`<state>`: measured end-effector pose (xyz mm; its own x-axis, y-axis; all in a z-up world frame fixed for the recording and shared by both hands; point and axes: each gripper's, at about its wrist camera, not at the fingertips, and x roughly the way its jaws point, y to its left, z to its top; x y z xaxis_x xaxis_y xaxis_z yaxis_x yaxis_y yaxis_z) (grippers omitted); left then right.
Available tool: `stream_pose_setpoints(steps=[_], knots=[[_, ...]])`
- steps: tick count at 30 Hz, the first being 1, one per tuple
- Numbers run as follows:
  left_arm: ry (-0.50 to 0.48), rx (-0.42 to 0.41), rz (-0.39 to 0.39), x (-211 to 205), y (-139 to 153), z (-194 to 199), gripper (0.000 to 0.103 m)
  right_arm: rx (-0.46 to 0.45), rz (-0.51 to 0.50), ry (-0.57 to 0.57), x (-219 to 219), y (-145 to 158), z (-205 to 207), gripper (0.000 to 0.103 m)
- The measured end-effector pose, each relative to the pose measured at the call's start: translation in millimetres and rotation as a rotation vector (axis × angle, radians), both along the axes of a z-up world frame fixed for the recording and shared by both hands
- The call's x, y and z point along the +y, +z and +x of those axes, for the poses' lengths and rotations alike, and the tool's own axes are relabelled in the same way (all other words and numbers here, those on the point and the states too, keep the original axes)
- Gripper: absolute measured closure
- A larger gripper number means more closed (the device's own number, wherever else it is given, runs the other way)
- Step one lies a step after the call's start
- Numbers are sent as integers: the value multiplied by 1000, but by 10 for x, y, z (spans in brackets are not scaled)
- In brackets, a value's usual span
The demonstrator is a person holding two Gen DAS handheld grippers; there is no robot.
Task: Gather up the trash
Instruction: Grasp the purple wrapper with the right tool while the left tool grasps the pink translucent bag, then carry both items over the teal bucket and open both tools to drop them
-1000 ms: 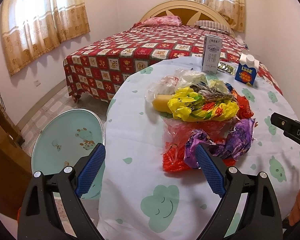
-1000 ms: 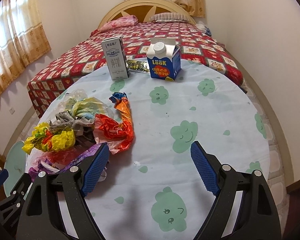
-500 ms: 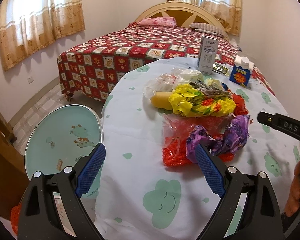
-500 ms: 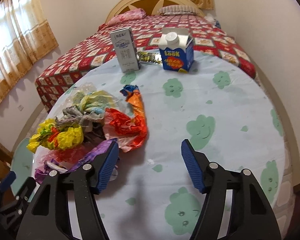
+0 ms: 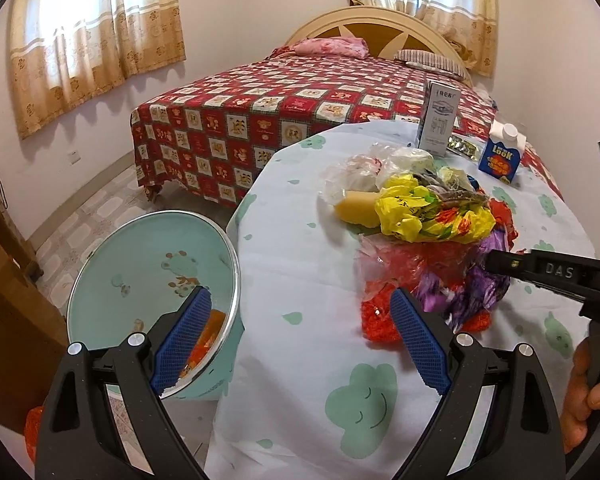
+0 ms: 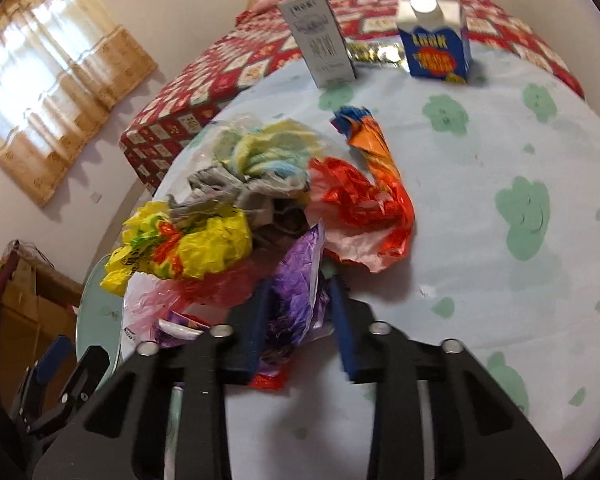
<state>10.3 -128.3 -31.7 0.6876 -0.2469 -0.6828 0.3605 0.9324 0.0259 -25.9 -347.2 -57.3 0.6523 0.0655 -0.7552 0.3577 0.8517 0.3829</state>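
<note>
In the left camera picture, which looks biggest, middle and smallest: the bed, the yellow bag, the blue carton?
1. Bed
2. Yellow bag, though it sits much nearer the camera
3. Blue carton

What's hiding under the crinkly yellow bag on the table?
Under the yellow bag lie a clear pink-red plastic bag and a purple wrapper, which the right gripper is pinching. Anything deeper in the pile is covered, so I cannot tell.
</note>
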Motion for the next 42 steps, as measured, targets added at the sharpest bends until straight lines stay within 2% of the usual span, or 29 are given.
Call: stream_pose_setpoints(steps=[2, 6, 12, 16, 22, 25, 30, 31, 33, 35, 39, 42], knots=[[-6, 6, -5, -22, -13, 2, 14, -15, -4, 5, -28, 36, -45, 93], [-41, 11, 1, -125, -48, -51, 14, -43, -3, -18, -152, 148, -181, 94], [-86, 64, -22, -285, -185, -36, 14, -84, -104, -115, -436, 387, -457, 95], [-125, 109, -36, -414, -244, -65, 14, -74, -88, -87, -521, 356, -472, 95], [-109, 82, 7, -424, -257, -60, 20, -61, -106, -106, -626, 343, -575, 95], [-72, 74, -28, -317, -182, 60, 20, -68, -119, -133, -729, 398, -654, 96], [-104, 94, -43, -410, -215, 218, 20, -68, -159, -140, -808, 464, -721, 96], [-110, 105, -48, -434, -244, 240, 22, -65, -167, -142, -803, 459, -723, 96], [-152, 148, -50, -536, -344, 278, 47, -62, -156, -141, -791, 432, -727, 96], [-178, 175, -66, -573, -387, 265, 62, -59, -156, -140, -783, 425, -730, 96], [-200, 153, -90, -549, -301, 182, 67, -63, -161, -136, -726, 444, -738, 96], [-220, 115, -99, -475, -138, 83, 67, -81, -175, -138, -679, 522, -762, 96]])
